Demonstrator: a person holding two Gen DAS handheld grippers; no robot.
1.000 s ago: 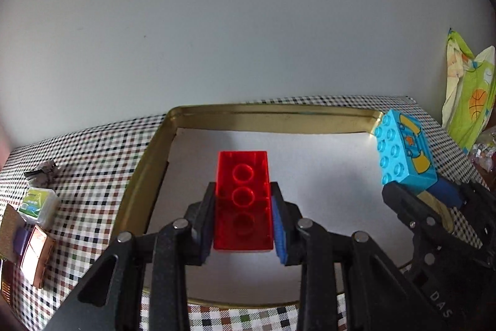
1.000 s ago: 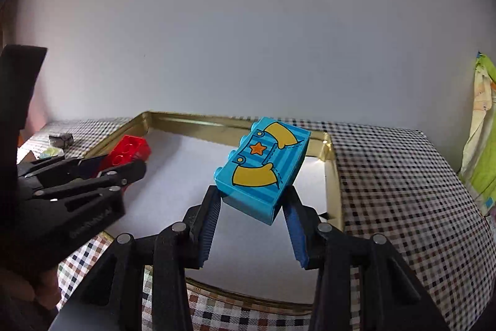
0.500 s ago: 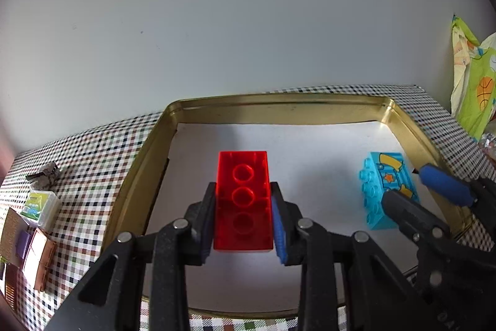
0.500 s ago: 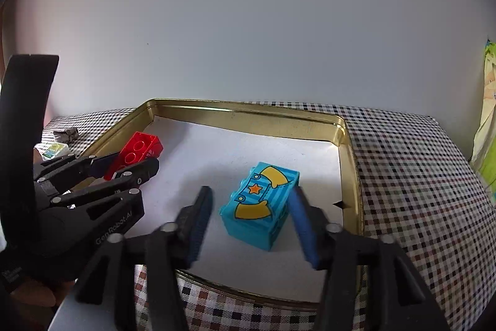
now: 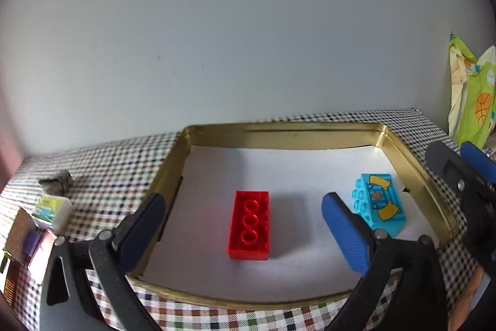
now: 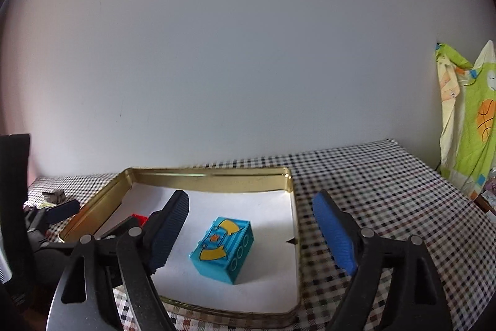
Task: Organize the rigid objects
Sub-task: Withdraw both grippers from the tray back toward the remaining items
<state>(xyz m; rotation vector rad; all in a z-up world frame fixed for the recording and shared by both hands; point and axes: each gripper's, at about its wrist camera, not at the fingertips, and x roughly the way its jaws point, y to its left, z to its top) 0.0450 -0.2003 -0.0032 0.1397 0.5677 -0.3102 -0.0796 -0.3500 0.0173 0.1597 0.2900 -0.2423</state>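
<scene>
Both bricks lay inside the gold tray (image 5: 173,163), apparently sorted there: red brick (image 5: 249,225) left, blue brick (image 6: 223,248) right. Left gripper (image 5: 245,233) and right gripper (image 6: 248,230) hung wide, holding nothing.

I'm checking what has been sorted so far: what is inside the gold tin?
Inside the tin, on a white liner, lie a red brick and a blue brick, apart. Gripper fingers cover its near corners, so anything there is hidden.

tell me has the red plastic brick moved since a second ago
Yes. The red plastic brick left the left claw and now lies on the gold tin tray floor.
</scene>
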